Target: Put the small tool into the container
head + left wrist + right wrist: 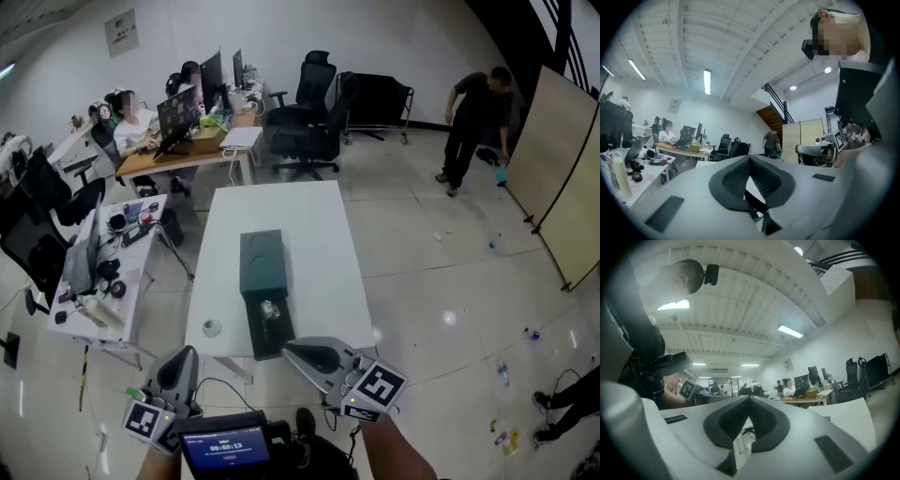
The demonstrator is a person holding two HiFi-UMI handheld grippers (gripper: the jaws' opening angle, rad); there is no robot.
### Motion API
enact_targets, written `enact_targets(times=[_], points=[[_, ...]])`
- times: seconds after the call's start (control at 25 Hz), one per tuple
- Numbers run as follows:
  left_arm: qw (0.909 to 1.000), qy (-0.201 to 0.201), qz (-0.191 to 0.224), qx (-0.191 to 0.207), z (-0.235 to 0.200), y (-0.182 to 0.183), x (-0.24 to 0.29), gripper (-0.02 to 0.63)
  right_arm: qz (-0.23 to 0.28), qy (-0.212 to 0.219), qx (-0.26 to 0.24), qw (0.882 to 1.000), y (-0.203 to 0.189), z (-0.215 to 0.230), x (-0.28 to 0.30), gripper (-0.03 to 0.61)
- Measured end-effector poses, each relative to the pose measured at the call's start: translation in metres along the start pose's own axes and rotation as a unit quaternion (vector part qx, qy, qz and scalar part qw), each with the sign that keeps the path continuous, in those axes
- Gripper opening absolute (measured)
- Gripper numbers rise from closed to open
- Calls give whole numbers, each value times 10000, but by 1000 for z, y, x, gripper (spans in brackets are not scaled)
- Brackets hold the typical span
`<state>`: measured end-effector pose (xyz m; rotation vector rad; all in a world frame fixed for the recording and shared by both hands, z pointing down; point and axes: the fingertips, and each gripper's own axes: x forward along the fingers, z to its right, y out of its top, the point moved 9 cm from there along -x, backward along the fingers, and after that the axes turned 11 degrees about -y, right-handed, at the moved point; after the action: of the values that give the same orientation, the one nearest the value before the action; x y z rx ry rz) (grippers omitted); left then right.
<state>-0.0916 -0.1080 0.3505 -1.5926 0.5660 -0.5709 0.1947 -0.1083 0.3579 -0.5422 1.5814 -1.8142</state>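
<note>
Closest to camera: black device with a lit blue screen (225, 447), low centre, between the two grippers. Far left is a cluttered side desk (150, 269) with a laptop (80, 264), standing apart from the work surface. Left gripper (184, 354): fingers closed on each other, nothing between them, off the near edge of the tabletop (300, 225). On that white tabletop, a small round thing (212, 327) sits near the left front corner; can't tell what it is. Dark green container (262, 267) lies lengthwise mid-tabletop. Small tool (270, 310) is inside its near open end, pale and shiny, too small for detail. Right gripper (292, 348): fingers closed, empty, tip by the container's near right corner in the head view; contact unclear.

Room: wooden desk (187, 150) with seated people at monitors, black office chairs (314, 122), a person (473, 122) bent over beside leaning wooden panels (562, 178). Pale tiled floor (441, 281), scattered litter.
</note>
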Motion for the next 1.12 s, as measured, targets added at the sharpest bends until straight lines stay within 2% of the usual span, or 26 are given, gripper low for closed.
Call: enact_targets(times=[0.24, 0.4, 0.64, 0.76, 0.88, 1.12], points=[[9996, -255, 143, 55, 29, -7, -153, 20, -114, -46, -101, 9999, -12, -160, -20, 14], [9989, -400, 228, -26, 54, -17, -258, 20, -68, -247, -112, 9996, -19, -273, -42, 14], [9957, -911, 89, -165, 111, -29, -364, 20, -79, -704, -407, 9967, -15, -404, -95, 14], [9942, -1048, 167, -153, 138, -26, -391, 20, -83, -904, -626, 9939, -8, -440, -130, 14], [9935, -1100, 277, -55, 170, -13, -405, 20, 16, -1184, -718, 9904, 5, -449, -172, 14], [9961, -733, 477, 61, 248, 7, -404, 20, 139, -1225, -794, 9892, 34, -442, -260, 14]])
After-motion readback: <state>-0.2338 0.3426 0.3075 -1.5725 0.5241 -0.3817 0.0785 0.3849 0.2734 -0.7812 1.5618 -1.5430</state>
